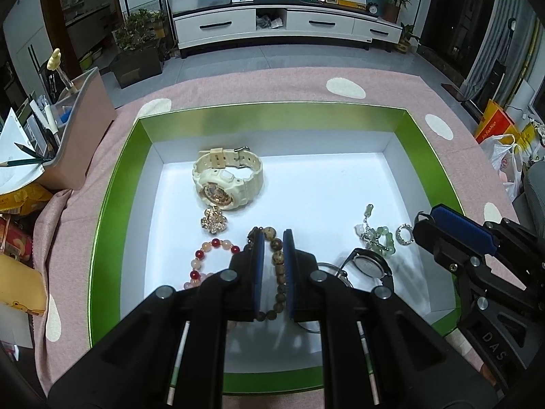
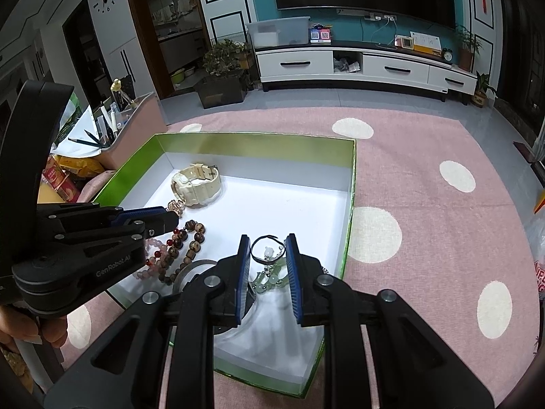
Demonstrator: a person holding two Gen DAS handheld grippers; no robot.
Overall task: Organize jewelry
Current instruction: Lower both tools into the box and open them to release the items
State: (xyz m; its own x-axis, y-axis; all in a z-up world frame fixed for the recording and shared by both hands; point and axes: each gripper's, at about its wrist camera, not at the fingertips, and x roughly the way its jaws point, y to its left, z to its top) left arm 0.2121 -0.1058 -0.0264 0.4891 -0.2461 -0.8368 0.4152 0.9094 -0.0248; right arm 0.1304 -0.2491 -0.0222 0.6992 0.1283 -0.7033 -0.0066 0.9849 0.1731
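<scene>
A green-walled tray (image 1: 112,184) (image 2: 351,184) with a white floor holds the jewelry. At its back lie a cream watch (image 1: 226,177) (image 2: 197,184) and a gold rhinestone brooch (image 1: 214,223). My left gripper (image 1: 272,235) (image 2: 173,220) is shut, low over a brown bead bracelet (image 1: 275,255) (image 2: 190,242) that shows through the slit between its pads. A red-and-pink bead bracelet (image 1: 211,259) lies just left. My right gripper (image 2: 268,238) (image 1: 420,220) stands narrowly open above a green jade charm bracelet (image 2: 269,281) (image 1: 379,237), beside a sparkly ring (image 1: 404,235) and a black watch (image 1: 369,266).
The tray sits on a pink cloth with white dots (image 2: 408,170). A pink bin of pens (image 1: 85,129) (image 2: 136,119) and snack packets (image 1: 20,201) crowd the left side. A plastic bag (image 1: 504,160) lies at the right. A hand (image 2: 20,327) holds the left gripper.
</scene>
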